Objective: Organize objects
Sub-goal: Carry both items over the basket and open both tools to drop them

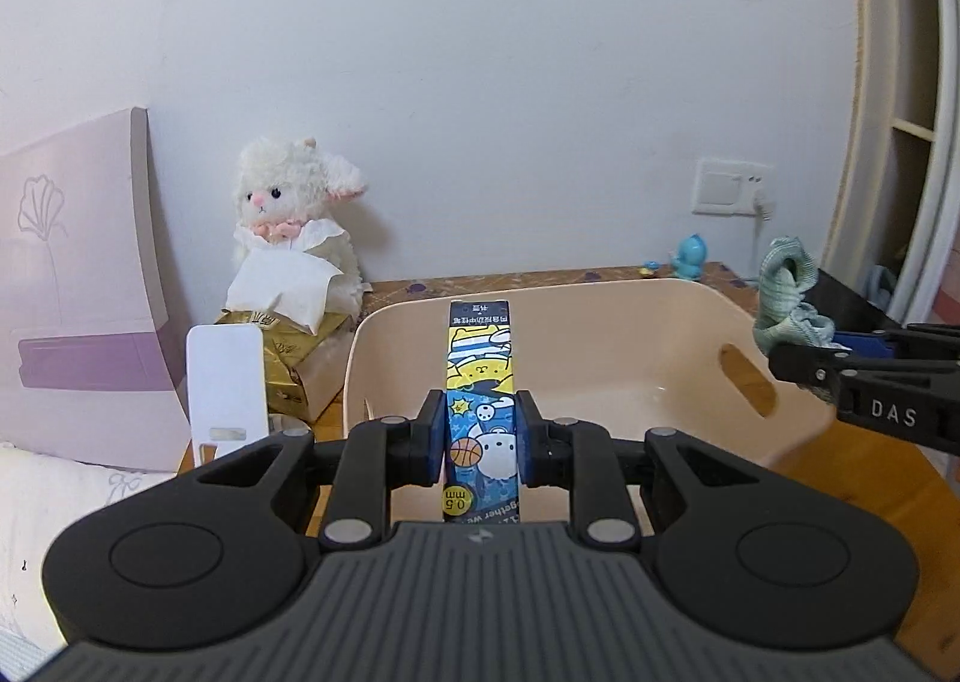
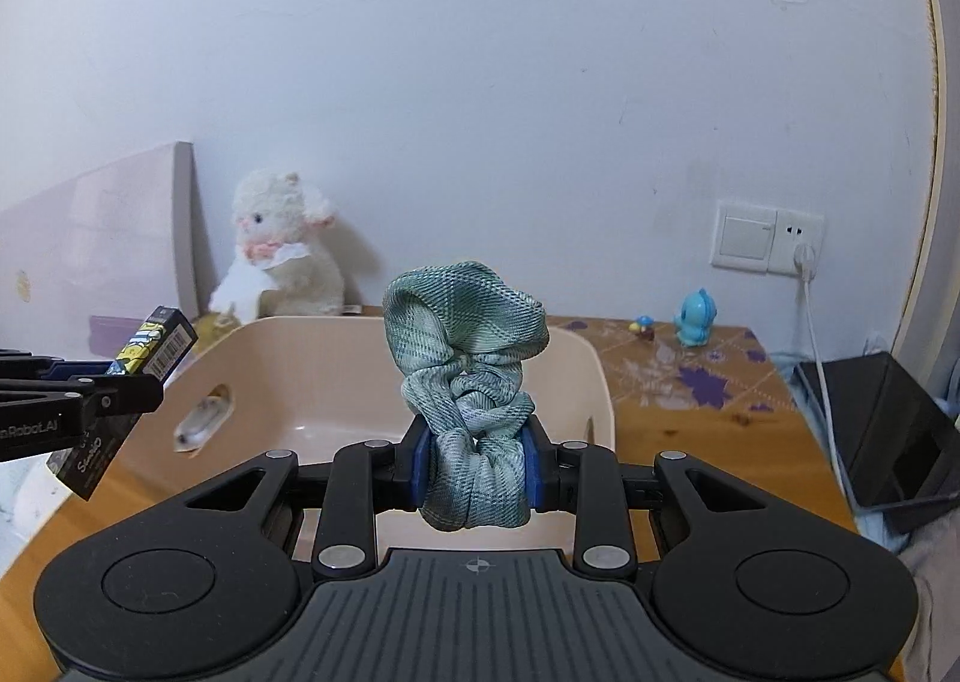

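Pale wall behind, hairline crack across it, wooden counter (image 2: pixel 690 442) below carrying everything. Landmark: beige plastic bin (image 1: pixel 600 322) with handle slots, sitting mid-counter, apparently bare inside apart from a faint glint on its floor.

Behind the bin's left corner: white plush lamb (image 1: pixel 294 208) propped over a gold tissue pack (image 1: pixel 288 364). Left of that, a white phone stand (image 1: pixel 225 388) and a leaning pink box (image 1: pixel 78 322). Beyond the bin's right rim: small blue figurine (image 2: pixel 696 319), wall socket (image 2: pixel 765 238) above it with a white cable hanging down.

Left gripper (image 1: pixel 482 436) clamped narrow on a cartoon-printed pen box (image 1: pixel 480 382), long axis pointing forward, far end reaching over the bin's near wall. Right gripper (image 2: pixel 477 469) pinched tight around a bunched green plaid scrunchie (image 2: pixel 468 382), fabric ballooning above the pads, held above the bin's near rim.

Likely step: dropping both into the bin. Risks, as judgement only:
- pen box long and slim; released before clearing the near wall, could tip back onto the counter
- scrunchie soft and springy; may snag on a pad or bounce off the rim
- both grippers converging on one opening, so a collision could knock either load loose
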`<action>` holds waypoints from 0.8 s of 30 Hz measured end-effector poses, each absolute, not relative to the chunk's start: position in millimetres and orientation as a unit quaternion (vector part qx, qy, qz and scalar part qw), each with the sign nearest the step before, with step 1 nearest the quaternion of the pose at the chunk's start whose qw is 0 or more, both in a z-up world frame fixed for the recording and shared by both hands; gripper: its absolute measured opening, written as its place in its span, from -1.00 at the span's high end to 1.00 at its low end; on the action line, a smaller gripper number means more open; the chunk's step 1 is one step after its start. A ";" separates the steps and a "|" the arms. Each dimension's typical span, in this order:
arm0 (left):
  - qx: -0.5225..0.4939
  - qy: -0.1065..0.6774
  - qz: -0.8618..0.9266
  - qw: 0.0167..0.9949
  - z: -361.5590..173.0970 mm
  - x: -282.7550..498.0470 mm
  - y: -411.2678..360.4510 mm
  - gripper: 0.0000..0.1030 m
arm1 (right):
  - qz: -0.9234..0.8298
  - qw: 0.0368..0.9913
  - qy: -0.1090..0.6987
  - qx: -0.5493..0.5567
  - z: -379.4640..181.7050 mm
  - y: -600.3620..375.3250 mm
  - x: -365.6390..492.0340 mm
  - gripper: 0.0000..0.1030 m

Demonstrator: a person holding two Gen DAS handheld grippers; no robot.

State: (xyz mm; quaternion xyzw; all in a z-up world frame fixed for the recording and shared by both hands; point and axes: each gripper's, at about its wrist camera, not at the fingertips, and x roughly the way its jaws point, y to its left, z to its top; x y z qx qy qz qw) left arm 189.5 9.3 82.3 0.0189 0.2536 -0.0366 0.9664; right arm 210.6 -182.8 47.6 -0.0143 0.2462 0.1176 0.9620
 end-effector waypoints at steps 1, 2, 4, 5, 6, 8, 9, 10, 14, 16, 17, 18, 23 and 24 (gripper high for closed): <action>0.019 0.261 -0.033 0.965 79.5 198.1 6.3 0.52 | 0.122 0.959 0.256 -0.017 45.5 -181.7 216.9 0.47; 0.019 0.269 -0.032 0.962 76.4 204.4 4.5 0.52 | 0.122 0.956 0.265 -0.021 42.7 -180.1 223.7 0.47; 0.019 0.287 -0.032 0.957 68.9 218.0 0.1 0.52 | 0.120 0.952 0.280 -0.033 35.4 -175.7 234.2 0.47; 0.022 0.295 -0.028 0.955 64.2 224.2 -2.4 0.52 | 0.118 0.950 0.286 -0.041 31.3 -173.5 237.7 0.47; 0.024 0.302 -0.027 0.953 60.5 230.0 -4.8 0.51 | 0.116 0.948 0.294 -0.047 27.2 -171.7 241.2 0.47; 0.027 0.319 -0.027 0.947 51.4 240.3 -8.4 0.51 | 0.113 0.943 0.309 -0.052 20.0 -170.0 247.3 0.46; 0.030 0.325 -0.025 0.945 48.1 244.2 -10.3 0.51 | 0.113 0.941 0.316 -0.050 16.5 -169.7 248.2 0.46; 0.033 0.329 -0.024 0.943 45.3 247.7 -12.1 0.51 | 0.115 0.939 0.322 -0.048 14.8 -170.0 249.7 0.46; 0.035 0.347 -0.021 0.937 35.6 261.0 -14.5 0.51 | 0.116 0.932 0.337 -0.059 8.5 -166.8 250.4 0.26; 0.041 0.356 -0.019 0.934 30.6 264.2 -16.1 0.51 | 0.119 0.932 0.335 -0.064 10.6 -164.5 247.9 0.01; 0.044 0.358 -0.018 0.932 28.9 265.4 -16.4 0.51 | 0.120 0.934 0.329 -0.064 12.6 -165.0 244.8 -0.13; 0.045 0.358 -0.016 0.932 29.1 265.2 -15.7 0.50 | 0.119 0.936 0.326 -0.065 15.1 -165.2 242.4 -0.19; 0.022 0.327 -0.002 0.945 49.7 247.8 -8.1 -0.47 | 0.111 0.943 0.305 -0.067 31.2 -167.8 228.7 -0.63; 0.024 0.314 -0.001 0.949 55.2 241.7 -7.5 -0.64 | 0.110 0.945 0.302 -0.065 34.4 -169.1 225.9 -0.71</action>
